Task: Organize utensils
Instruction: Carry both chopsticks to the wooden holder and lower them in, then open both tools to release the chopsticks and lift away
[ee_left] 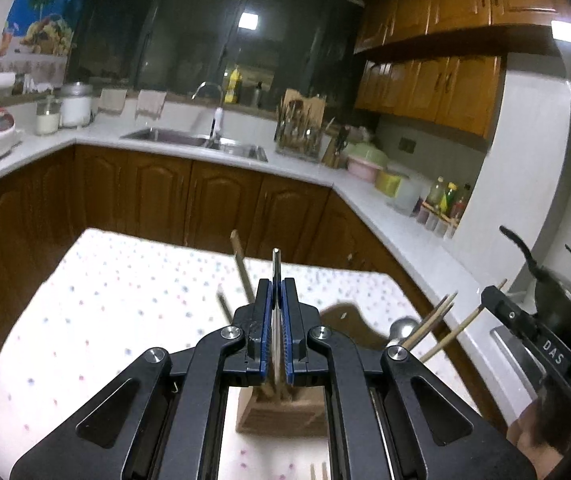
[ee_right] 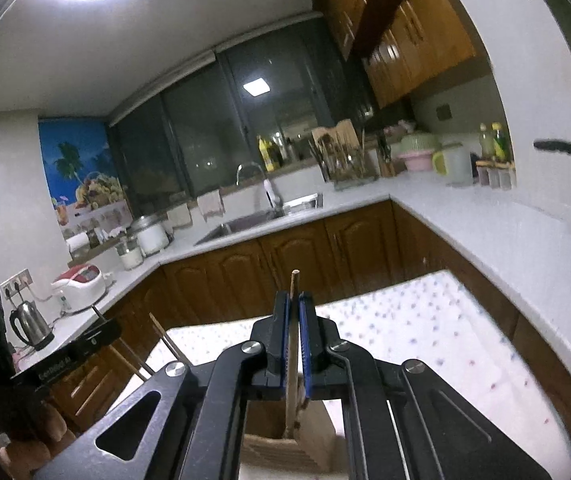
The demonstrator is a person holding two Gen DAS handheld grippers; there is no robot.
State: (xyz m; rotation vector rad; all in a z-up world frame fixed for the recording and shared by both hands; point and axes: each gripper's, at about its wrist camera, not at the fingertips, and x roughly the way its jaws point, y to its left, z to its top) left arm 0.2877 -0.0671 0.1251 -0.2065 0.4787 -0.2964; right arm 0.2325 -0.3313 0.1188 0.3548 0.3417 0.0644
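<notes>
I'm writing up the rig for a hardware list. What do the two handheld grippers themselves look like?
Both are alike: matte black frames with triangular cut-outs in the side arms, round silver pivot bolts, and blue ridged pads lining the jaws. That shows on the left gripper and the right gripper. Seen from the other side's camera, each body carries small white lettering. No cables or sleeves are visible.

A wooden holder is standing on the desk, chopsticks leaning just right of it.
</notes>
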